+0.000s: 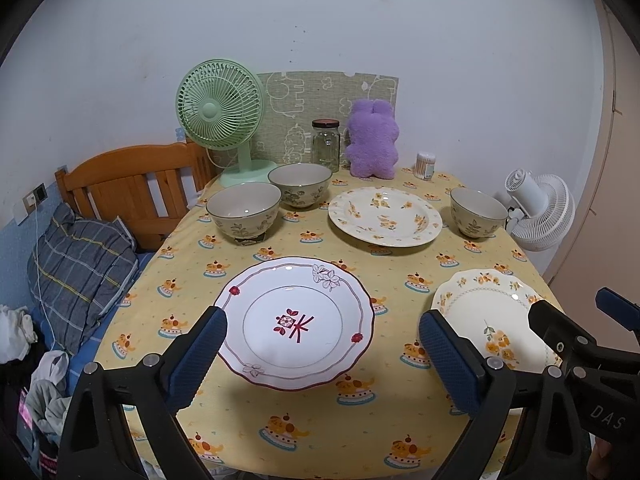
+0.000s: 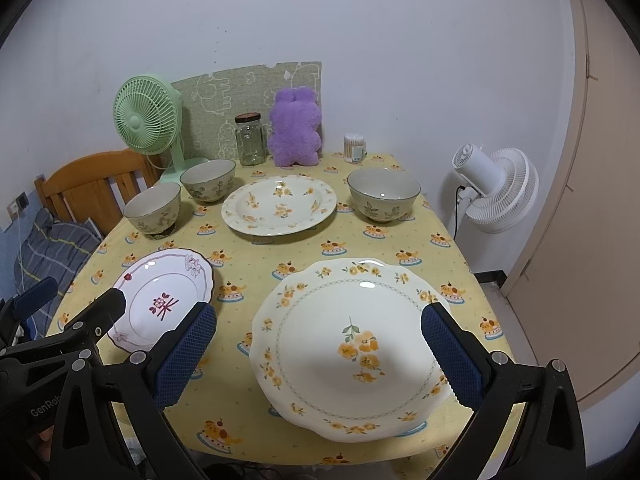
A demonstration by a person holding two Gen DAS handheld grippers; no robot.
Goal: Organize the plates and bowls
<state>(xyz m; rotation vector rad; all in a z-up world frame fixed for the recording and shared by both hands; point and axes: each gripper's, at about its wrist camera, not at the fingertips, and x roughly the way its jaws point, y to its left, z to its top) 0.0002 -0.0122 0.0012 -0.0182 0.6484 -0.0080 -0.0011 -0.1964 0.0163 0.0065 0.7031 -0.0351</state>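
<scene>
Left tongs (image 1: 322, 356) and right tongs (image 2: 318, 354) both gaping wide, empty, above red-trimmed plate (image 1: 294, 322) and yellow-flowered plate (image 2: 348, 348) near worktop (image 2: 256, 256) edge; probably could knock either off.

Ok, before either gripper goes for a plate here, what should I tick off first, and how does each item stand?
1. Left gripper open and empty: ok, fingers spread wide.
2. Right gripper open and empty: ok.
3. Red-patterned plate free of anything on it: ok, lies flat on the tablecloth.
4. Yellow-flower plate nearest the right gripper free: ok, bare, though close to the table's near edge.
5. Far plate and the three bowls unstacked and apart: ok.
6. Bowls empty: cannot tell fully, their bottoms are partly hidden.
7. The two grippers clear of each other: ok.
</scene>
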